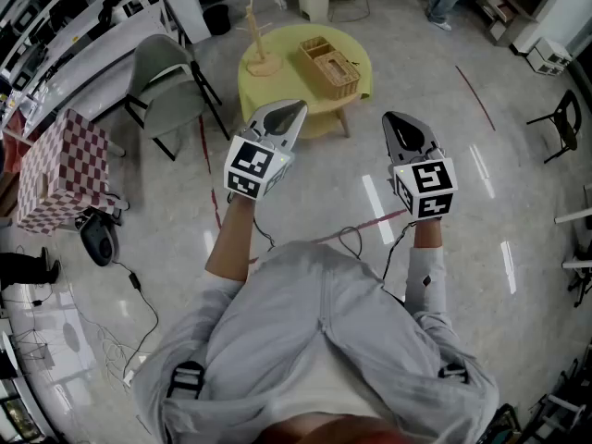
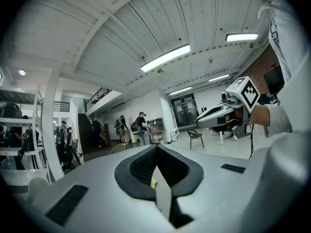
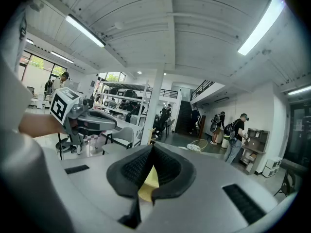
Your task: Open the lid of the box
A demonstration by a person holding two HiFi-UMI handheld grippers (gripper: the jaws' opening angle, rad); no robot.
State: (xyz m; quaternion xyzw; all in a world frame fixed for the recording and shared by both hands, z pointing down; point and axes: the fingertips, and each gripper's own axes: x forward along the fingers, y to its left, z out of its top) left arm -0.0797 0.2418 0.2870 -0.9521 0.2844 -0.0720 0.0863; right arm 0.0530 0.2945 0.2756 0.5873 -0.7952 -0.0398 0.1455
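Stands on a glossy grey floor (image 1: 518, 202) in a wide hall under a white ribbed ceiling (image 2: 121, 28) with strip lights. Holds the left gripper (image 1: 297, 108) and the right gripper (image 1: 394, 119) up in the air, each with jaws pressed together on nothing. Faces a round yellow table (image 1: 287, 92), well apart from both grippers. Finds the box (image 1: 329, 66) resting on that table beside a wooden stand (image 1: 259, 44). Takes in a grey chair (image 1: 171, 86) just left of the table and a red-checked table (image 1: 60, 169) farther left.
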